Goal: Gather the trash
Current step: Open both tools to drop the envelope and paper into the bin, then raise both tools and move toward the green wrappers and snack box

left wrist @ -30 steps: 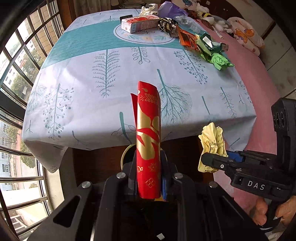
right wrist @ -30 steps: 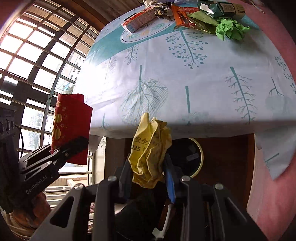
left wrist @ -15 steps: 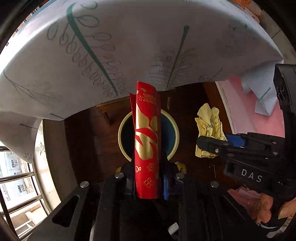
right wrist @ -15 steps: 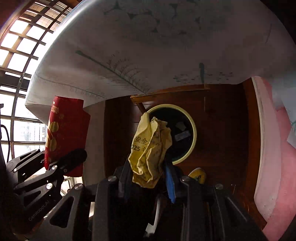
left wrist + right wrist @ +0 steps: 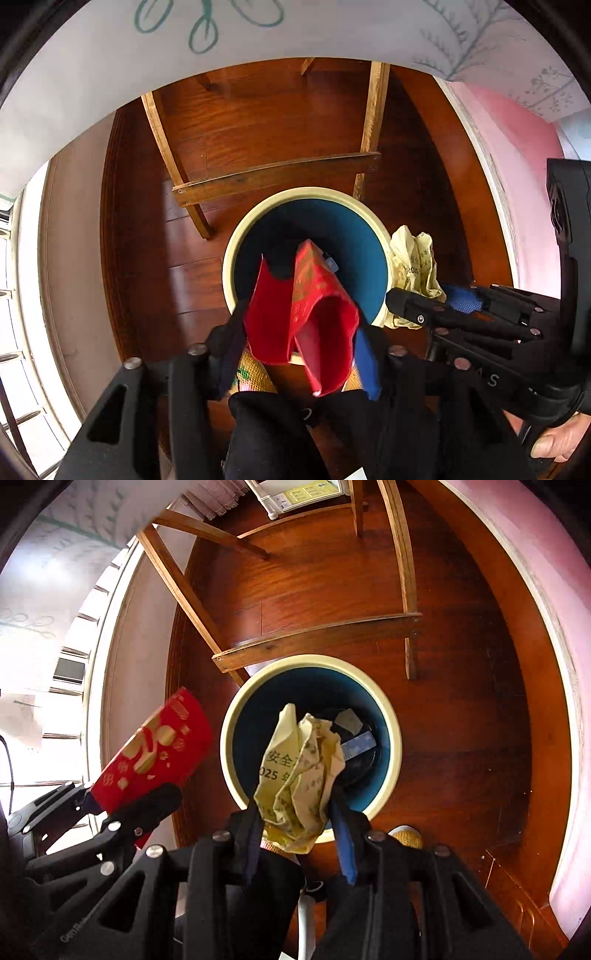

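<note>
Dark red-brown floorboards (image 5: pixel 461 709) filled both of my views, with the pale tablecloth (image 5: pixel 92 74) hanging across the top of the left view and the wooden frame (image 5: pixel 317 635) of a stool or table leg set standing just behind the bin. I had both grippers pointing steeply down over the round waste bin (image 5: pixel 394 716), cream-rimmed and dark blue inside.

My left gripper (image 5: pixel 299 347) had just been opening; its fingers stood apart, and the red envelope (image 5: pixel 314 317) between them had sprung open and tilted forward over the bin's near rim. I could not tell whether either pad still touched it. My right gripper (image 5: pixel 297 821) had also just been opening, yet the crumpled yellow paper (image 5: pixel 299 771) still sat wedged between the two pads, its upper part leaning over the bin's mouth. In the left view a hand (image 5: pixel 554 443) gripped the right tool's handle at the lower right edge.

Room was tight: the wooden crossbar ran just behind the bin's far rim, and the two grippers were close side by side, with bare floor to the right.

Scraps lay at the bottom of the bin, too dim to name. Something yellow (image 5: pixel 406 836) peeked out by the near rim, mostly hidden behind my fingers.
</note>
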`<state>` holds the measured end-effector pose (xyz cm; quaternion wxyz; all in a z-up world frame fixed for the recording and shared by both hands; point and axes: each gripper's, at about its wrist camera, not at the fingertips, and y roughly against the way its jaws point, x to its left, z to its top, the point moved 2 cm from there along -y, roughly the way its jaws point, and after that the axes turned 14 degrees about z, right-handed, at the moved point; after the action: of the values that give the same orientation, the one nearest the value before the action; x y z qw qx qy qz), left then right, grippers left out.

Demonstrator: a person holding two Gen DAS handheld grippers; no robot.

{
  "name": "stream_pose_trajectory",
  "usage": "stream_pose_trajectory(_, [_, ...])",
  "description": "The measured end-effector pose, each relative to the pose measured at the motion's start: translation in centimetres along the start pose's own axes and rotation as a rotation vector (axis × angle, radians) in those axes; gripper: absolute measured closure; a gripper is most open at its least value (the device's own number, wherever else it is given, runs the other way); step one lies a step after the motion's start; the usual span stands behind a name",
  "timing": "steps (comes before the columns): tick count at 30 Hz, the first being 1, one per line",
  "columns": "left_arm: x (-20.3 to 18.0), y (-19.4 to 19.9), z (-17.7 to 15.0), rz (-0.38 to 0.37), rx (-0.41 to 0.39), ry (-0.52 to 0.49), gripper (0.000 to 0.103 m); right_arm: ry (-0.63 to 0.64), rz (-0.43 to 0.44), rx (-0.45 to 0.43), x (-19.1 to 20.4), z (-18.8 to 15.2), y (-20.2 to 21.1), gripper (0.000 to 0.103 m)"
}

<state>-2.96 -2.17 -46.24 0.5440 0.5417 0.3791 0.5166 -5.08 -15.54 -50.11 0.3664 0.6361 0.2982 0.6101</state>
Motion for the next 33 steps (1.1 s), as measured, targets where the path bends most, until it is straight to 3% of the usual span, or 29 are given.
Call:
stream_pose_trajectory(4, [0.5, -1.0, 0.5, 0.025, 0.010, 0.018, 0.018, -0.024, -0.025, 0.004, -0.7, 0.5, -0.9, 0.052])
stream_pose_trajectory(7, [1.5, -0.9, 0.7, 0.034, -0.012, 0.034, 0.010, -0.035, -0.022, -0.017, -0.9, 0.8, -0.5, 0.039])
stream_pose_trajectory(22, [2.9, 5.0, 1.2, 0.090, -0.091, 0.054, 0.006, 0.027, -0.072, -0.114, 2.0, 1.2, 4.5, 0.037])
stream_pose_trajectory(33, [4.9, 13.7, 2.5, 0.062, -0.075, 0.090, 0.006, 0.030, -0.065, -0.119, 6.1, 1.0, 11.7, 0.037])
